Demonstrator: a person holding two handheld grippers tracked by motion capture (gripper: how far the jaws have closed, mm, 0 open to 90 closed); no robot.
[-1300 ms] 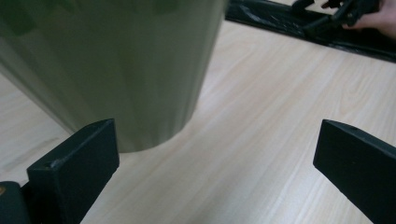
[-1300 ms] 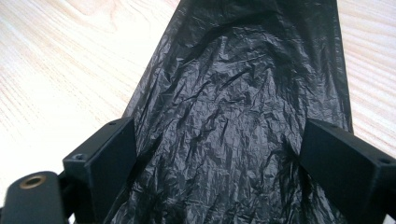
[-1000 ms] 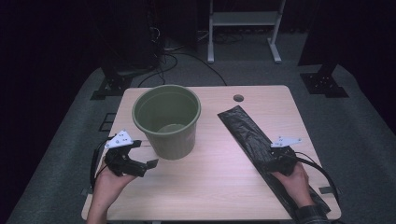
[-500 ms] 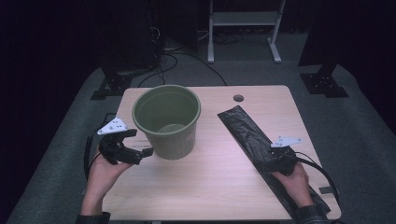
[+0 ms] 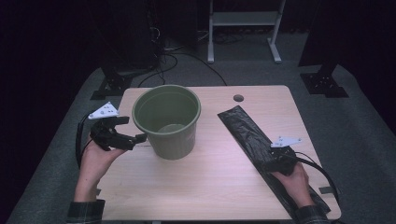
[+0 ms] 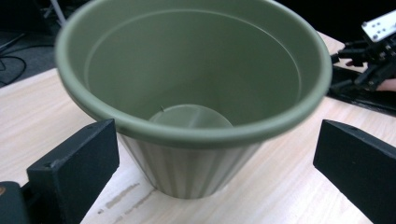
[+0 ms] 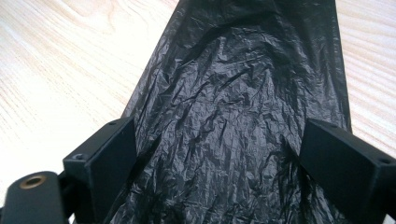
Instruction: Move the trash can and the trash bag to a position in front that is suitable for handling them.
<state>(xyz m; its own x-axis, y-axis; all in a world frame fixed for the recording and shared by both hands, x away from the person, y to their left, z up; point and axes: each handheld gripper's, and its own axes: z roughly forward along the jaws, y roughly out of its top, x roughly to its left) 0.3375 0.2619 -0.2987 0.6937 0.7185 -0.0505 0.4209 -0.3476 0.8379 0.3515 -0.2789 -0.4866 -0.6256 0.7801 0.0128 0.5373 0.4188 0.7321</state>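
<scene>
Left gripper (image 5: 133, 132) (jaws spread) faced the pot (image 5: 166, 120); right gripper (image 5: 270, 164), spread over the bag (image 5: 247, 133), should pinch one layer.

Olive-green ribbed pot (image 5: 167, 120), crinkled black bag (image 5: 252, 137), pale wood-grain table (image 5: 210, 186).

— Where's everything sitting?
— The ribbed green plastic flower pot (image 5: 167, 120) stands upright on the pale wooden table (image 5: 205, 186), left of centre, toward the far edge. The left gripper (image 5: 122, 133) is just beside it, at its left.
— And the right side?
— The flat black plastic bag (image 5: 254, 140) lies on the table, running from mid-table to the near right corner, well apart from the pot. The right gripper (image 5: 275, 161) sits over it.
</scene>
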